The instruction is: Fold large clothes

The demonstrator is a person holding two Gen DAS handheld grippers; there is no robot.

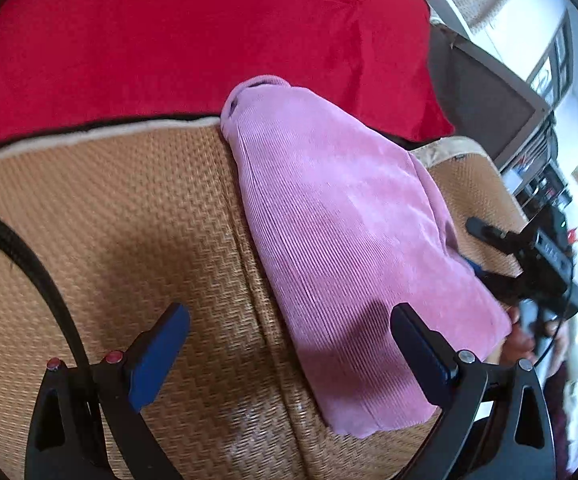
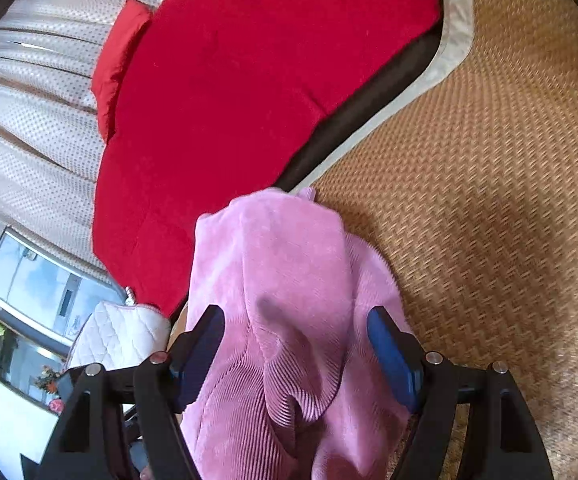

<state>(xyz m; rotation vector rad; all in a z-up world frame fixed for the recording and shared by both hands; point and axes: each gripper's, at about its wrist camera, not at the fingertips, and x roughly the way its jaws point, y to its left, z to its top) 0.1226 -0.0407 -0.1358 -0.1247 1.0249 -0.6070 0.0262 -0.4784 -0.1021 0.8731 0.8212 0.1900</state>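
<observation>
A pink ribbed garment (image 1: 329,240) lies folded into a long narrow strip on a woven straw mat (image 1: 109,220). My left gripper (image 1: 289,320) is open, its right finger over the strip's near end and its left finger over the bare mat. The right gripper (image 1: 501,252) shows at the strip's far right side in the left wrist view. In the right wrist view the garment (image 2: 289,280) runs between the open fingers of my right gripper (image 2: 297,324), with loose folds bunched below them. Neither gripper holds the cloth.
A red quilt (image 1: 209,32) lies beyond the mat's pale border (image 2: 453,32). A red pillow (image 2: 117,60) and dotted curtains (image 2: 29,100) are at the left. A white quilted cushion (image 2: 117,336) and furniture sit off the mat's edge.
</observation>
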